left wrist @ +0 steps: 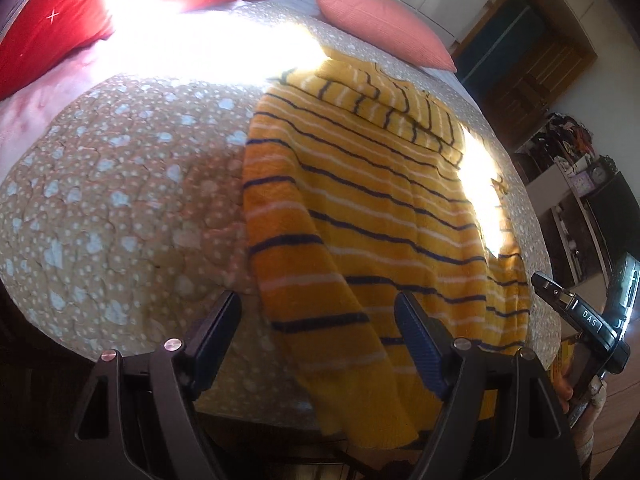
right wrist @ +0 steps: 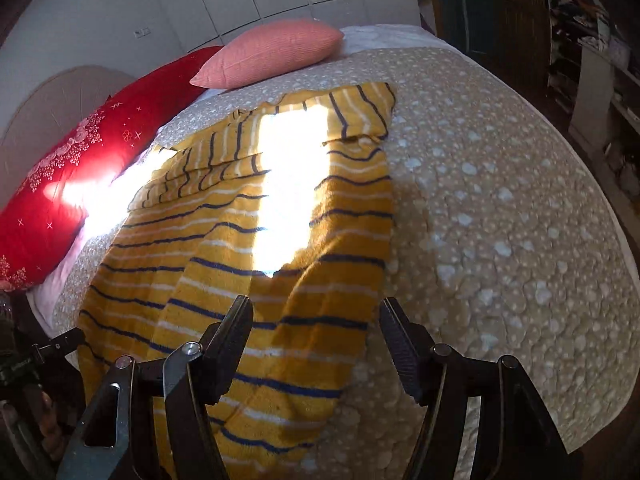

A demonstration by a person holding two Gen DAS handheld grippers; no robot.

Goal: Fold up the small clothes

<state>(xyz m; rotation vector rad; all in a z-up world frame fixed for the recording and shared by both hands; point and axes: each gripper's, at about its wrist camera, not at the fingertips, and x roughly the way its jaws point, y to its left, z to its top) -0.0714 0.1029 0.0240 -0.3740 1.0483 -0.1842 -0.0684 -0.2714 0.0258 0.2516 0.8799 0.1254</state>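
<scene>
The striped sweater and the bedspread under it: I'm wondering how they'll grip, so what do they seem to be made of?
The striped sweater looks like soft knit or fleecy yarn, matte: fuzzy stripe edges and limp draping. The bedspread looks like plush quilted fabric, judging by its puckered, pillowy surface. Exact fibres can't be told.

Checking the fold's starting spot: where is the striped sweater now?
The striped sweater lies flat on the spotted bedspread, below the pink pillow; both hand-held grippers hover open at its near hem.
</scene>
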